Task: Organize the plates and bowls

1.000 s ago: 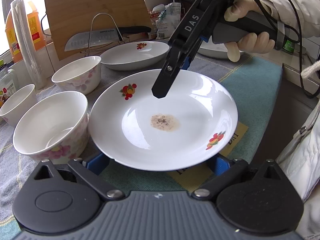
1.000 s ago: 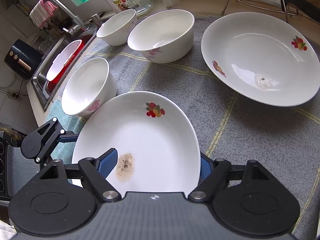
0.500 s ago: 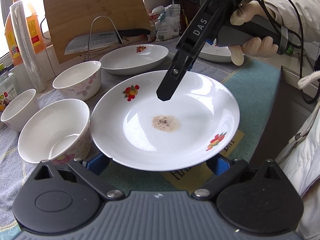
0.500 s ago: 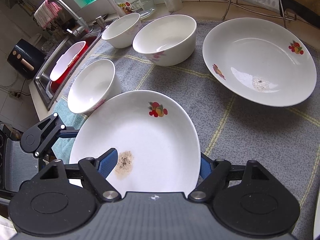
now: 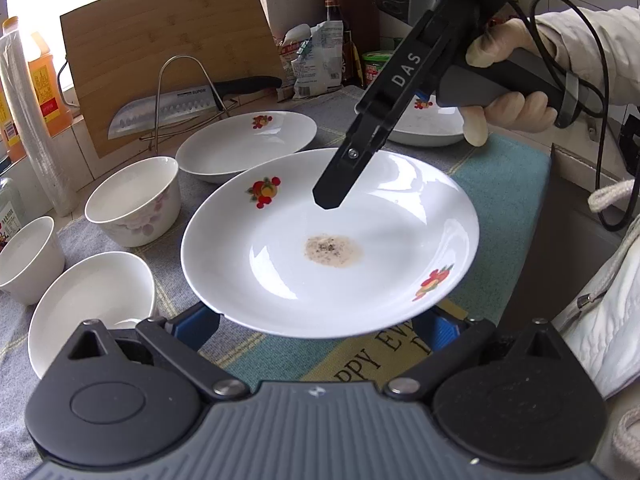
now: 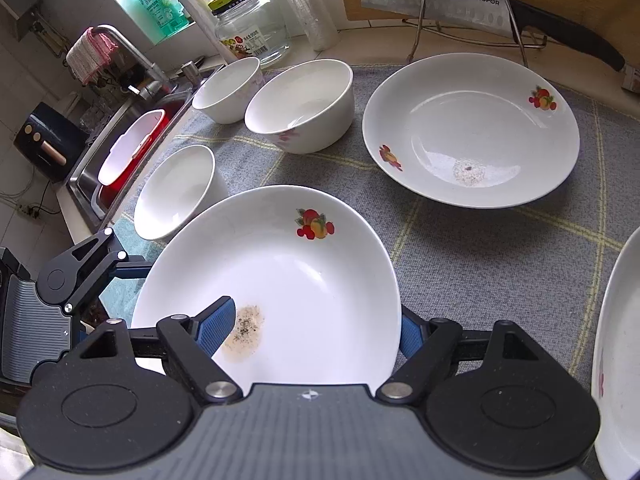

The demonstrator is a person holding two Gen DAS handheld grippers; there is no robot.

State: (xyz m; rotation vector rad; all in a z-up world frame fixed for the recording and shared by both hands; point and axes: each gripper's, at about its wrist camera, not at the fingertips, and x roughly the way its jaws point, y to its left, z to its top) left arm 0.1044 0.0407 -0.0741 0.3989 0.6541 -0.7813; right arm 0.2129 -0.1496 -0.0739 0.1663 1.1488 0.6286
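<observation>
A white plate (image 5: 320, 264) with fruit prints and a brown stain hangs above the mat, between both grippers. My right gripper (image 6: 312, 330) is shut on this plate (image 6: 288, 280): one blue pad (image 6: 218, 326) lies on its inner face, the other sits under the rim. In the left wrist view the right gripper (image 5: 348, 172) reaches in from the upper right, with one black finger over the plate. My left gripper (image 5: 316, 332) has both fingers spread wide beneath the near rim, tips hidden. The left gripper (image 6: 80, 276) shows at the plate's left in the right wrist view.
A second stained plate (image 6: 472, 132) and a third plate (image 6: 616, 360) lie on the grey mat (image 6: 480, 264). Three white bowls (image 6: 300, 104), (image 6: 228, 88), (image 6: 176, 192) stand left of the plates. Behind are a knife on a rack (image 5: 168, 110), a cutting board (image 5: 168, 40) and a sink (image 6: 120, 152).
The plate has risen with both grippers. The bowls have slid lower in the left wrist view. A third plate's edge has come into the right wrist view.
</observation>
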